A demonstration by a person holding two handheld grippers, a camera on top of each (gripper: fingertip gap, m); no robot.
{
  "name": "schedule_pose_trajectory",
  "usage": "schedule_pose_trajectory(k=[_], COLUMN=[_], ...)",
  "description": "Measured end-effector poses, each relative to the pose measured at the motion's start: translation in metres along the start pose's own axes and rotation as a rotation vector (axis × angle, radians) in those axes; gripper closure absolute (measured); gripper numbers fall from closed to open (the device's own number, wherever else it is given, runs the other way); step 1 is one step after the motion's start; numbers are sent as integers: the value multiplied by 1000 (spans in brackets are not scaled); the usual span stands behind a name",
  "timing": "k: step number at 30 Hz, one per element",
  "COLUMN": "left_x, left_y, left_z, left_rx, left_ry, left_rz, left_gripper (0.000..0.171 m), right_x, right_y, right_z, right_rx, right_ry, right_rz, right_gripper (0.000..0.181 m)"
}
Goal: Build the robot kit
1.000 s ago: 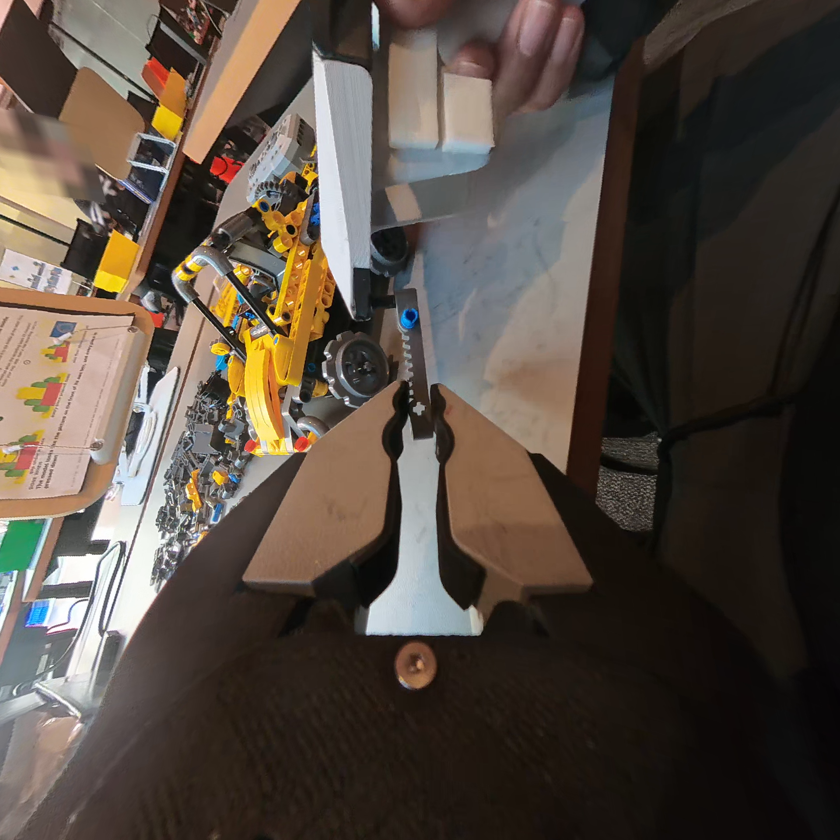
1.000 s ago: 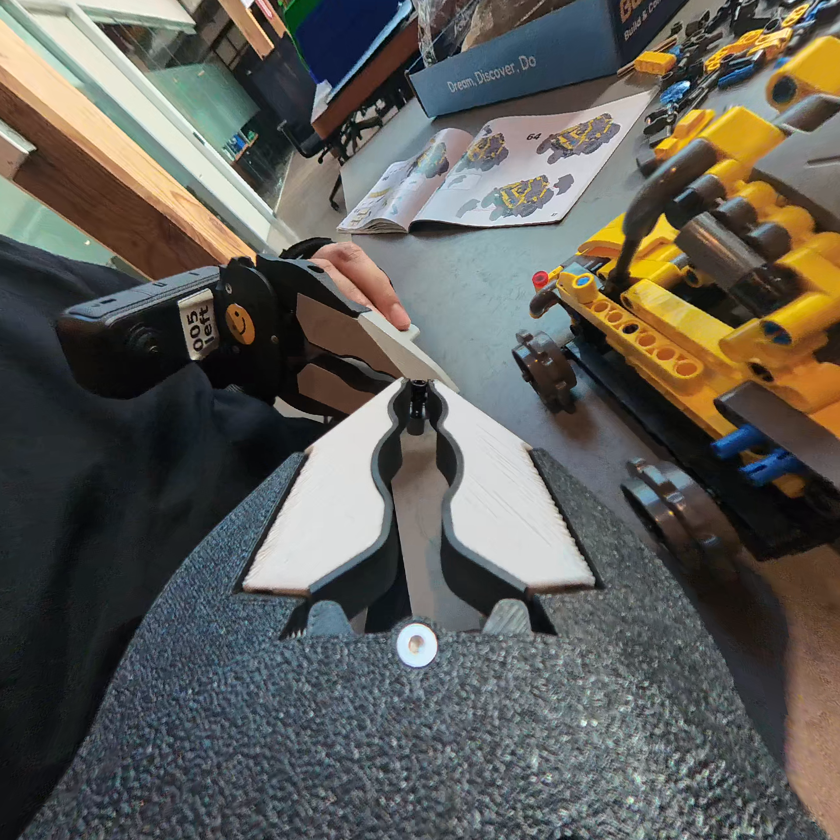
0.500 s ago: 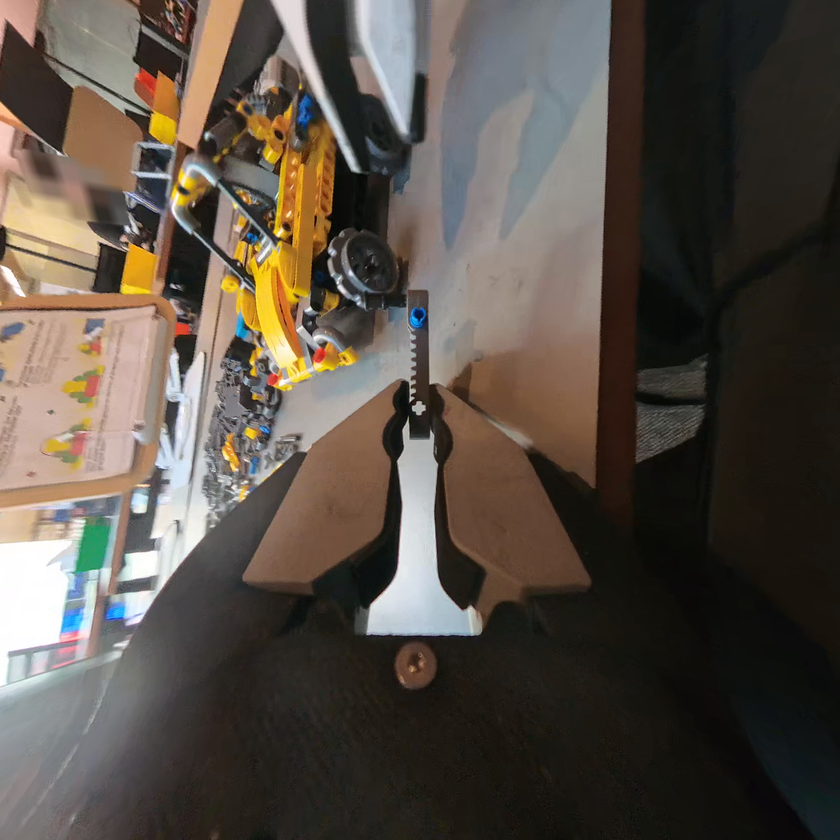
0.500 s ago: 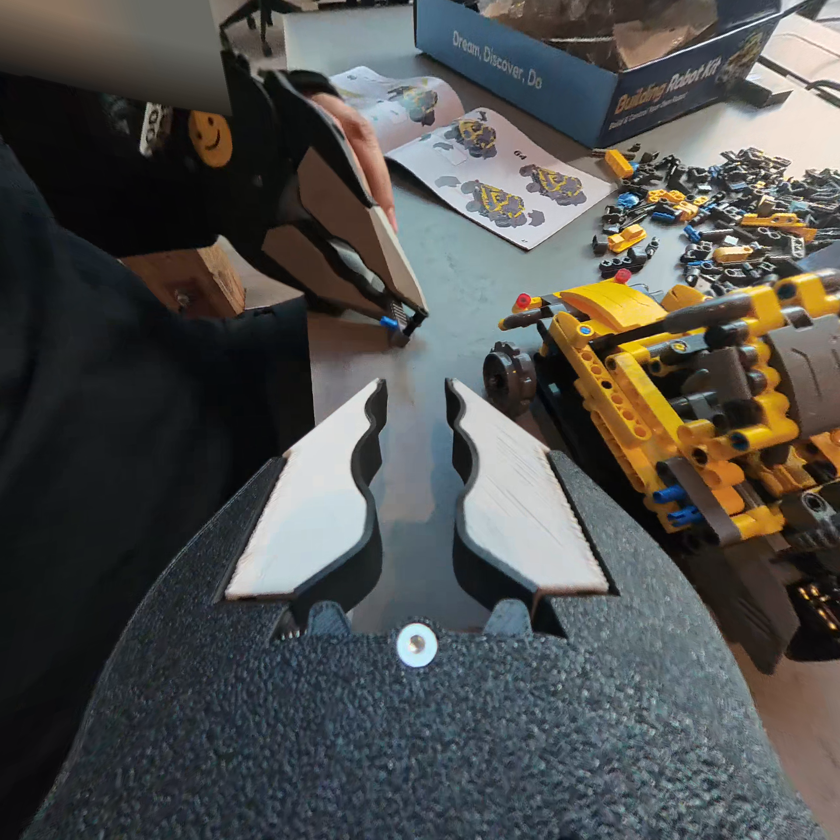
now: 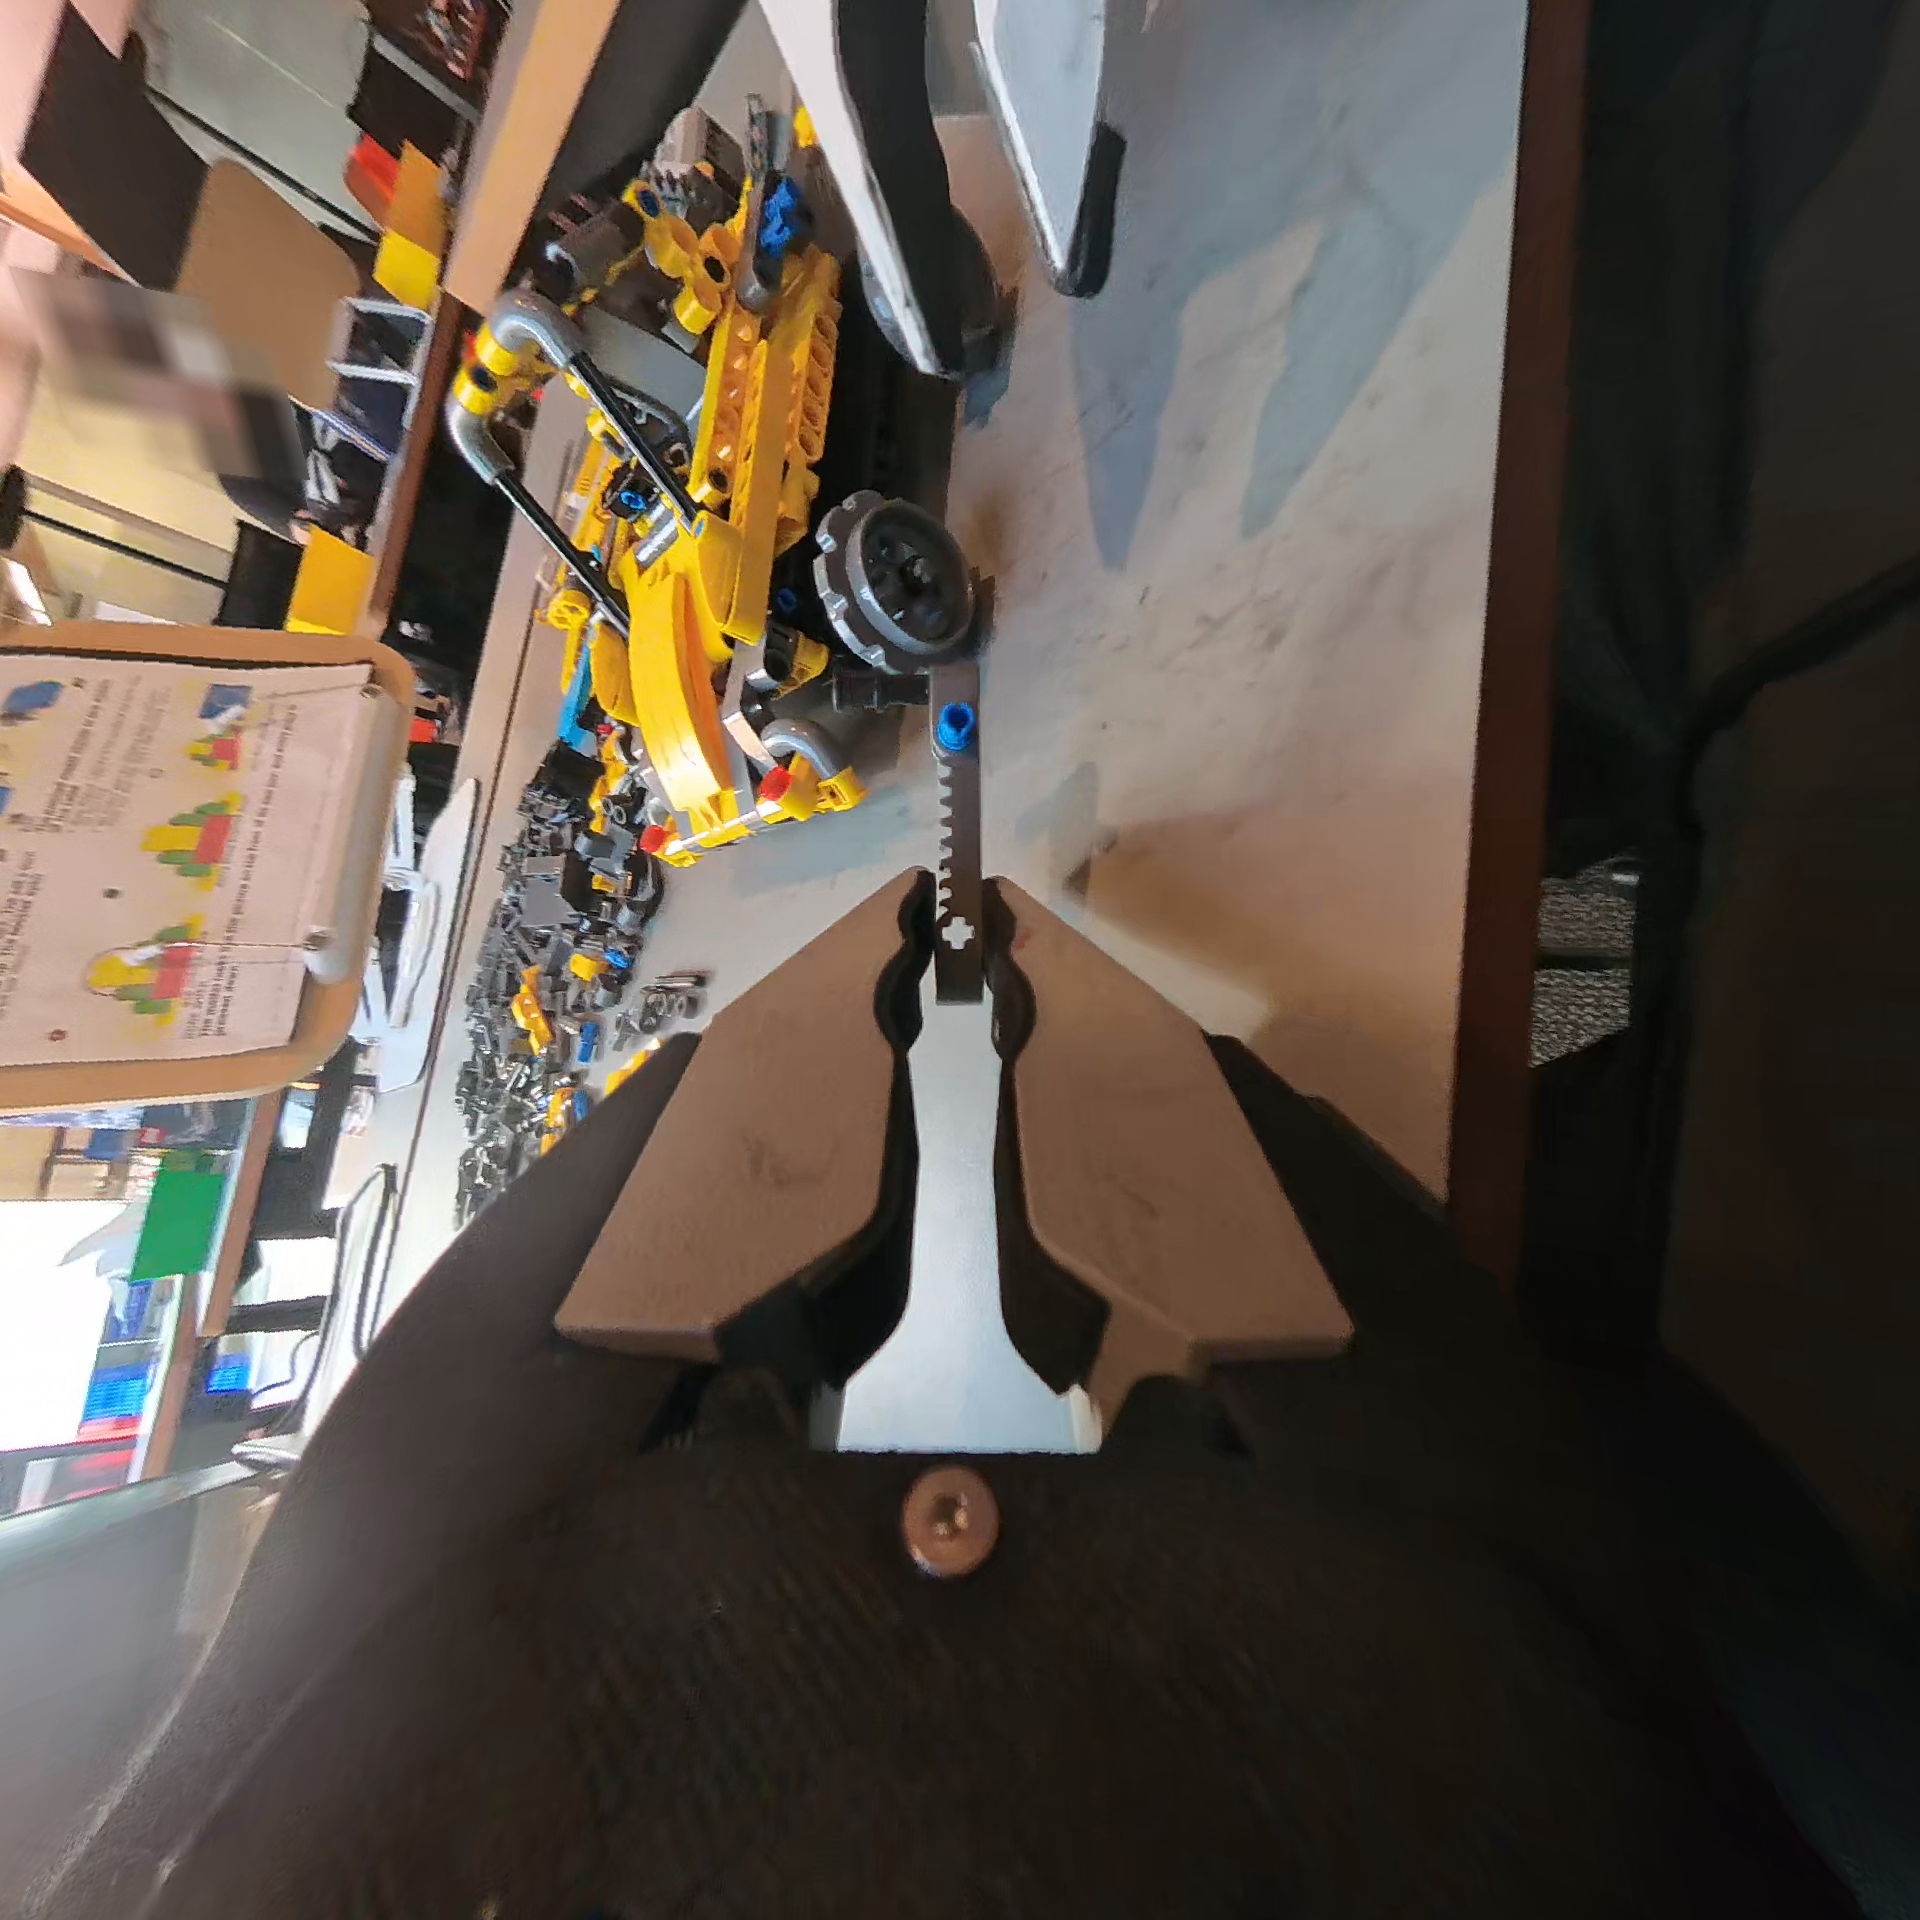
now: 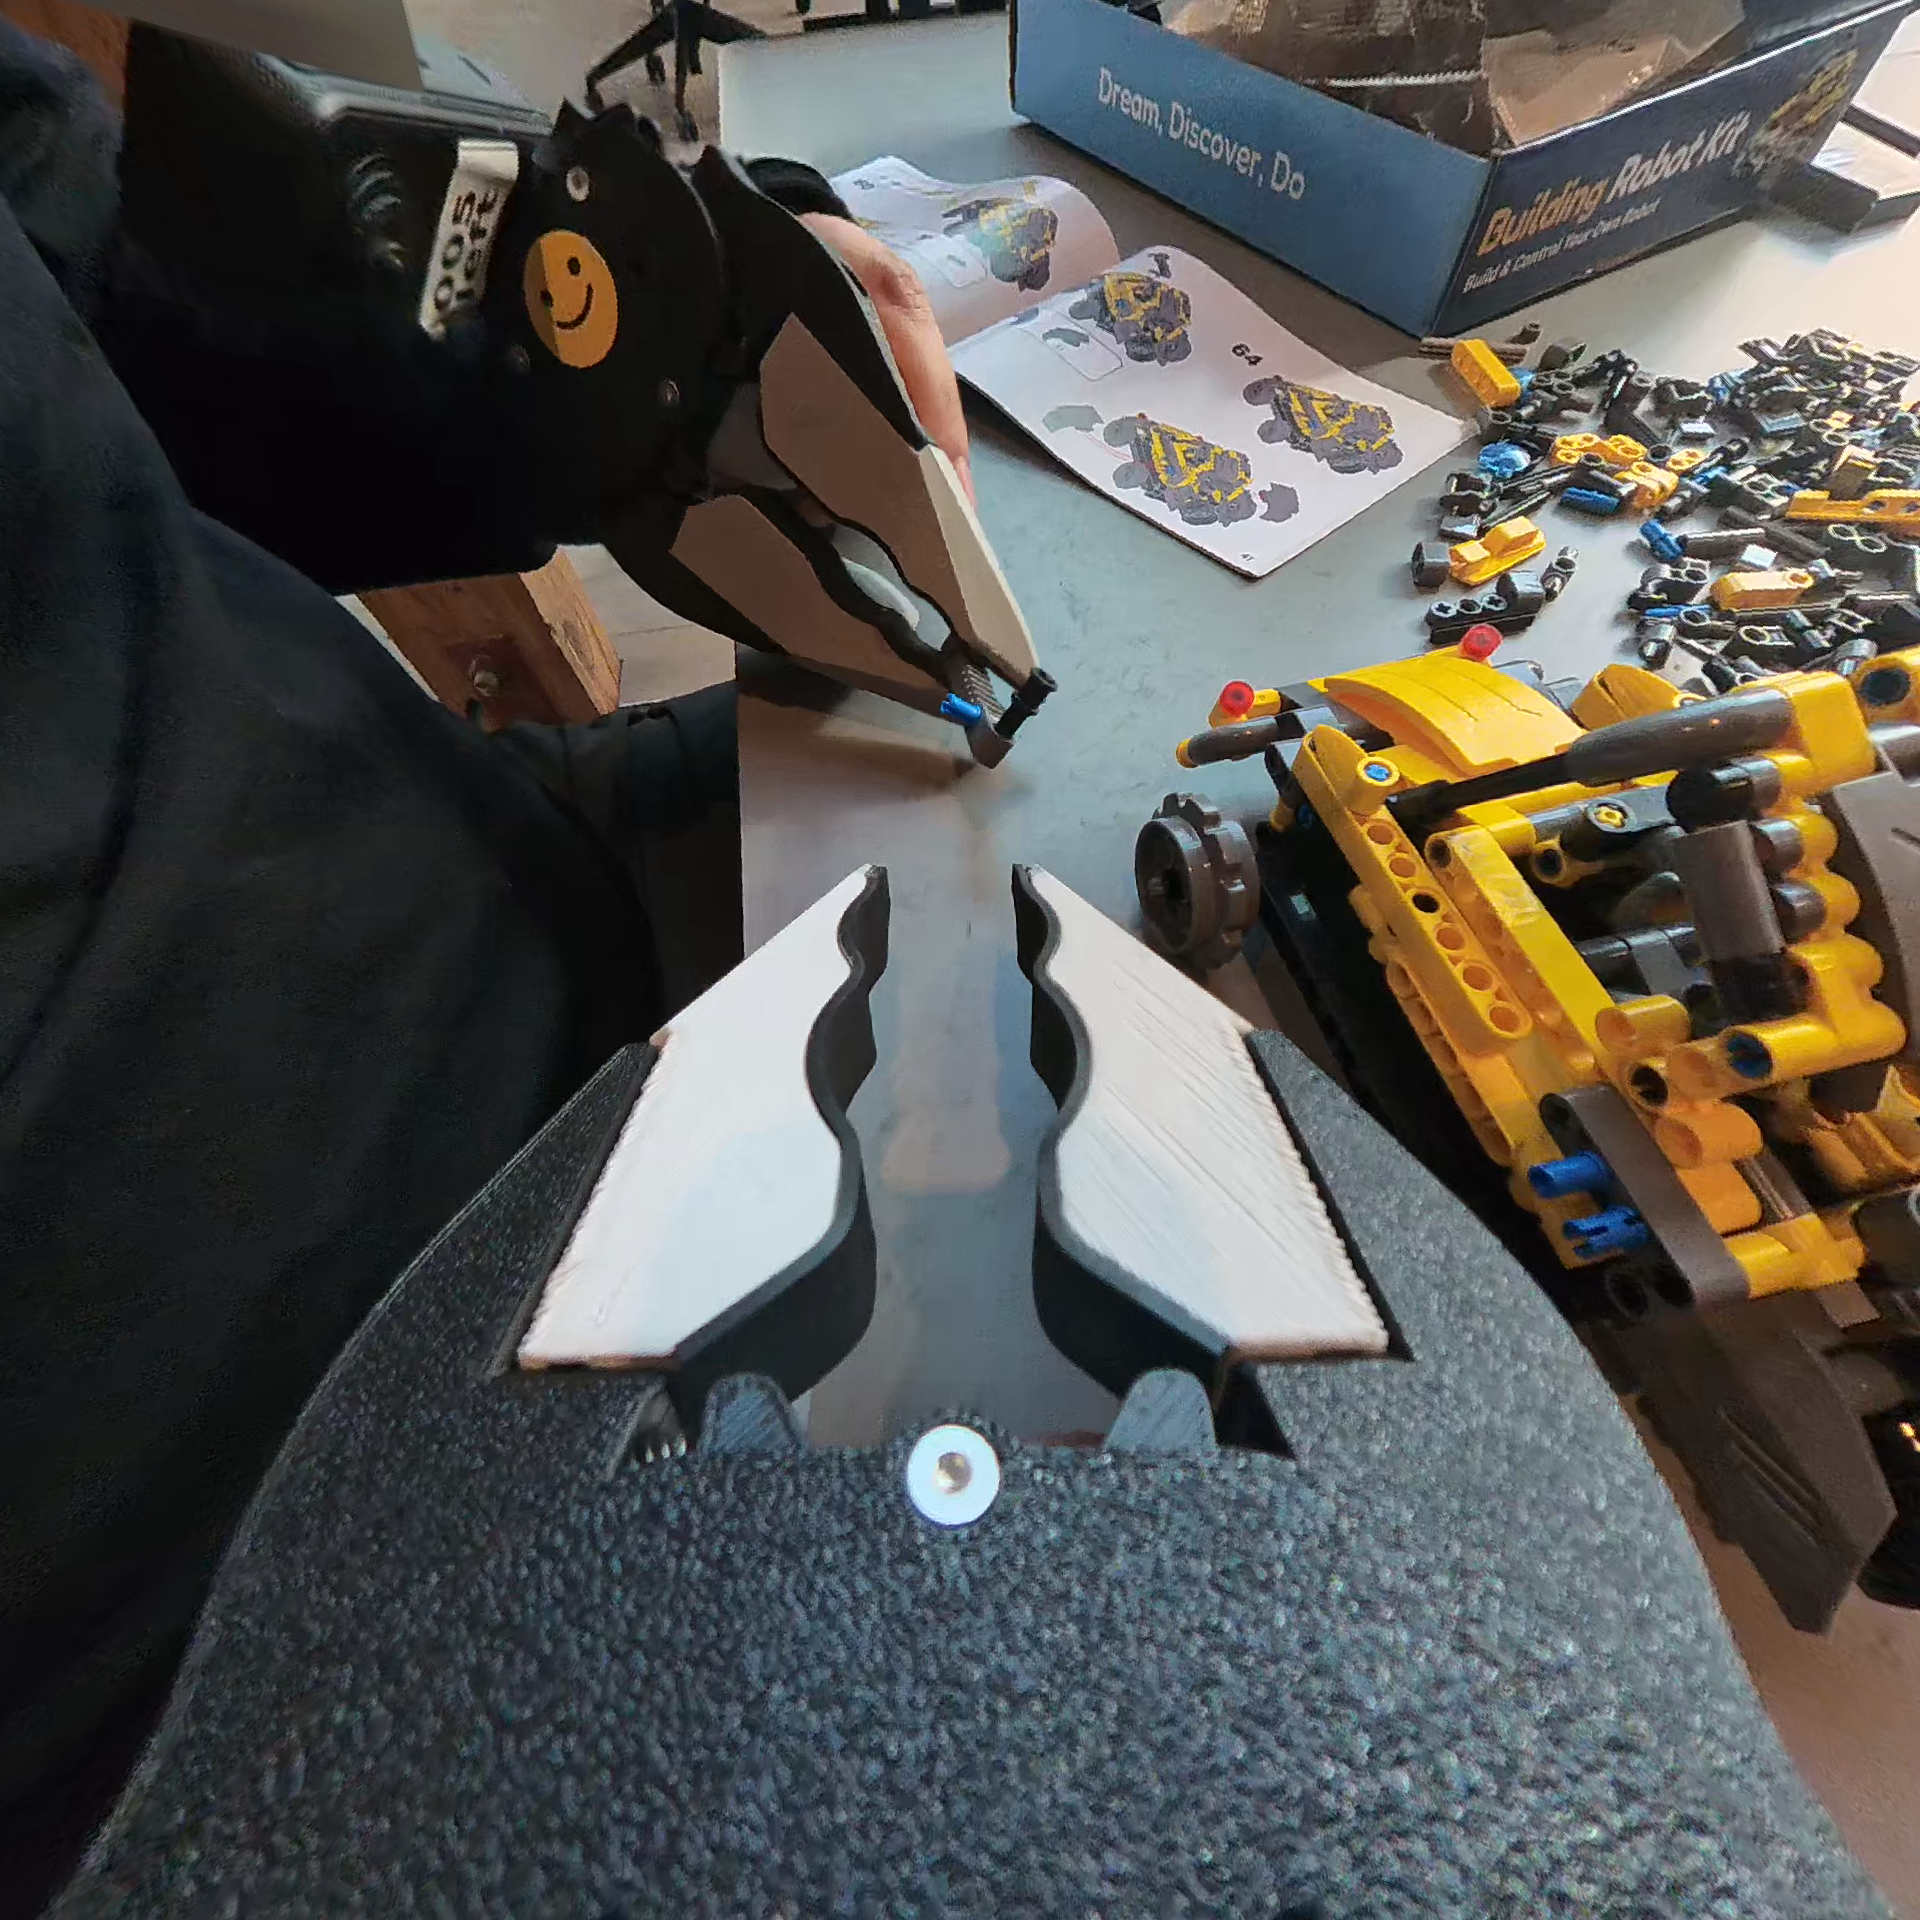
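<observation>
My left gripper [image 5: 956,885] is shut on a grey toothed rack piece [image 5: 958,821]. The rack carries a blue pin [image 5: 954,724] and a black pin [image 5: 868,691] at its far end, which is low over the table. The end lies close to the grey wheel [image 5: 904,592] of a yellow brick-built vehicle [image 5: 717,561]. My right gripper [image 6: 951,883] is open and empty over the grey table [image 6: 1091,644]. In the right wrist view the left gripper [image 6: 977,698] and its rack [image 6: 992,740] lie just beyond it, with the vehicle [image 6: 1538,935] to the right.
An open instruction booklet [image 6: 1195,416] and a blue cardboard box [image 6: 1403,177] lie at the back. A pile of loose small parts [image 6: 1714,520] is at the back right. The table's wooden edge [image 5: 1496,727] runs close to the left gripper. A person's dark sleeve [image 6: 260,831] fills the left. Across from one pair of fingers to the other is roughly 8 cm. The grey wheel [image 5: 904,592] sits 4 cm or so from the ends of my right fingers.
The right gripper was shut on the black pin at the left gripper's tip. It has opened and drawn back. The black pin now sits on the rack, which the left gripper still holds.
</observation>
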State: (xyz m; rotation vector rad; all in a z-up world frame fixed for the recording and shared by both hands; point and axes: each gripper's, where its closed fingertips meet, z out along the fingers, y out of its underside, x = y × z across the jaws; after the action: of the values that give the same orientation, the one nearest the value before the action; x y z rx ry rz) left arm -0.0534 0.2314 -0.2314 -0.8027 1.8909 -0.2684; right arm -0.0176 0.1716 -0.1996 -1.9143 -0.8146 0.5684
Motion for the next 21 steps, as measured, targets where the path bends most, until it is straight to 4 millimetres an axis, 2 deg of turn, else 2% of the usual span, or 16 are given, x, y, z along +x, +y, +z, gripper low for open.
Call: schedule_pose_trajectory(k=[15, 21], left_x=[-3, -7], left_y=[-3, -13], left_z=[0, 0], left_rx=[18, 46], left_ry=[-38, -113], left_rz=[30, 100], left_gripper=[166, 166], right_x=[1, 0], right_y=[-1, -23], right_z=[0, 13], right_rx=[5, 97], right_ry=[5, 4], right_rz=[8, 125], right_gripper=[157, 158])
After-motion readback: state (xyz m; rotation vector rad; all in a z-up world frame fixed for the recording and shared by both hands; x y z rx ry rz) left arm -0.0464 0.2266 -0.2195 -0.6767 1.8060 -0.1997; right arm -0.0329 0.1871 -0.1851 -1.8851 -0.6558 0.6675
